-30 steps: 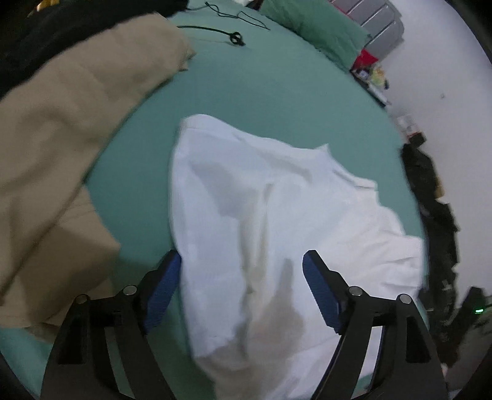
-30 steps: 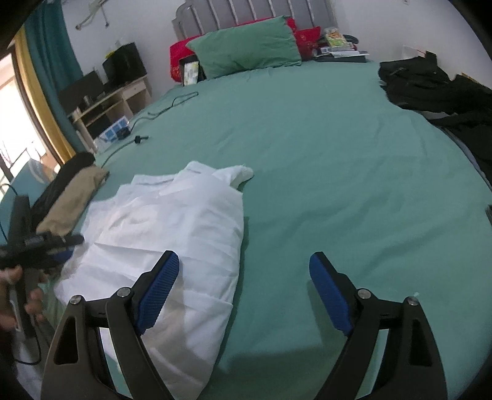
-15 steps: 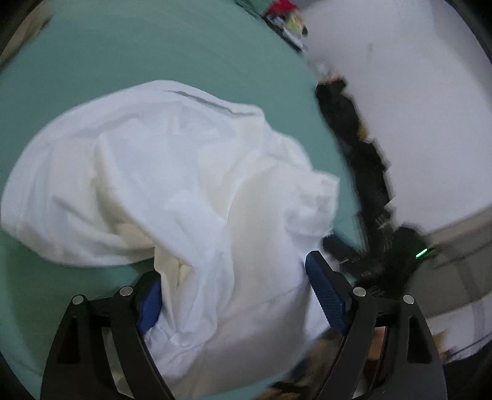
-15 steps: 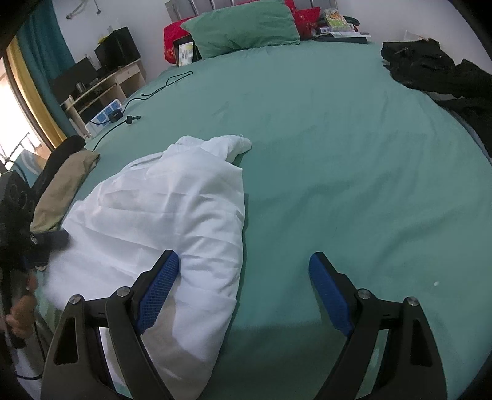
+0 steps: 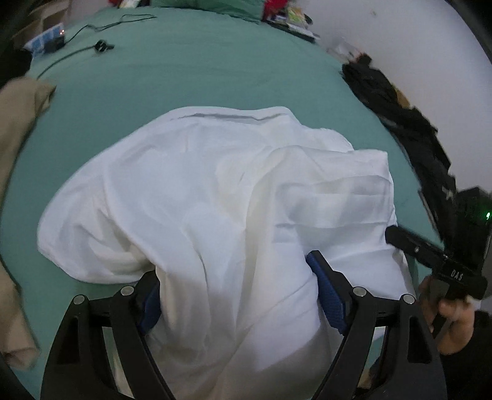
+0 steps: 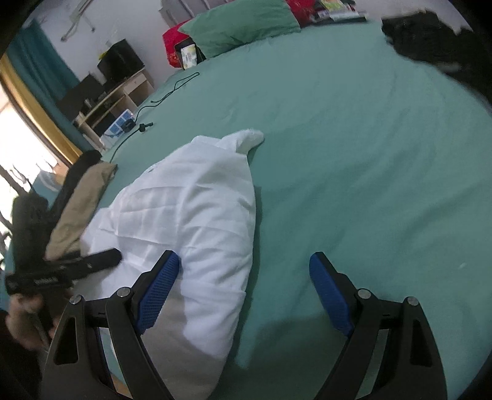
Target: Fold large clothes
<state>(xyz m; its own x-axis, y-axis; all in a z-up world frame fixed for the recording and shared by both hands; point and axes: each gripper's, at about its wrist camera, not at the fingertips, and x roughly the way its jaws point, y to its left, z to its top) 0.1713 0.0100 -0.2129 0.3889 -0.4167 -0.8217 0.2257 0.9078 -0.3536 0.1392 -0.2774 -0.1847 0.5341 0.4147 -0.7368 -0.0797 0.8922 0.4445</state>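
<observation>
Since half a second ago the left wrist camera has swung back toward the bed, so the green sheet and the far end of the bed are in frame again instead of the wall, and the white garment now bulges up between the fingers.

Left wrist view: the left gripper (image 5: pixel 236 295) sits spread wide, with a fat bunch of the white garment (image 5: pixel 215 190) pushed in between the blue pads (image 5: pixel 327 303). Cloth covers most of the left pad and I can't tell if it's pressed against either one; the jaws aren't clamped. The garment lies crumpled on the green bedsheet (image 5: pixel 200 70), close to the near edge. A tan garment (image 5: pixel 18 129) lies off to the left, apart from the white one. Dark clothes (image 5: pixel 399 114) are piled along the right edge of the bed. A black cable (image 5: pixel 92 46) trails across the far side. The right gripper (image 5: pixel 409 243) pokes in from the right, held in a hand (image 5: pixel 452 317), its tip at the garment's edge.

Right wrist view: the right gripper (image 6: pixel 243 286) is wide open with nothing in it. Its left pad is at the white garment's (image 6: pixel 190 215) near corner; whether it touches I can't tell. Its right pad is over bare sheet (image 6: pixel 353 138). The left gripper (image 6: pixel 92 261) reaches in from the left, with its tip on the garment. A green pillow (image 6: pixel 240 24) sits at the head.
</observation>
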